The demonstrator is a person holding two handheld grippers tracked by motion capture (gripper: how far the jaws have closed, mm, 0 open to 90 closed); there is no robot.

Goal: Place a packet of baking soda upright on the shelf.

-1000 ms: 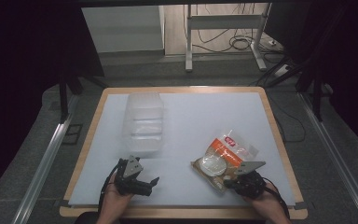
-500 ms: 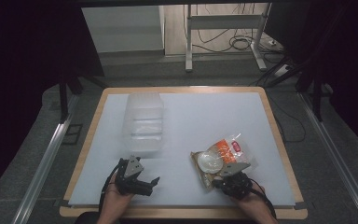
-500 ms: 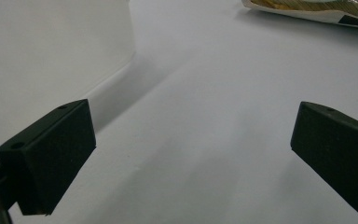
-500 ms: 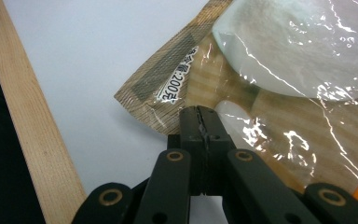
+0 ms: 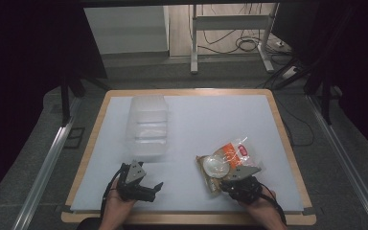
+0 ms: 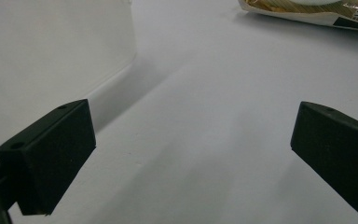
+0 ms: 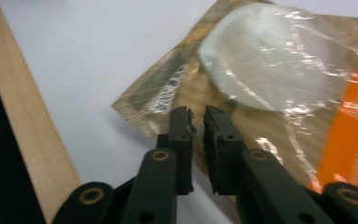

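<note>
A clear-fronted snack bag (image 5: 227, 160) with orange print and a round pale item inside lies on the white table at the front right. My right gripper (image 5: 222, 181) is at the bag's near corner. In the right gripper view its jaws (image 7: 196, 119) are pressed almost together on the bag's (image 7: 270, 93) brown edge. My left gripper (image 5: 155, 190) rests at the front left, pointing right, open and holding nothing (image 6: 191, 154). A clear plastic container (image 5: 147, 127) stands just behind it, and its wall (image 6: 51, 51) rises at the left of the left gripper view.
The white table top has a wooden rim (image 5: 287, 143), which runs close beside the right gripper (image 7: 23, 121). The bag's far end (image 6: 307, 9) shows at the top of the left gripper view. Metal rails and a desk frame stand on the floor beyond.
The right gripper has pulled the bag a little left and toward the front edge, turning it. The left gripper has stayed put.
</note>
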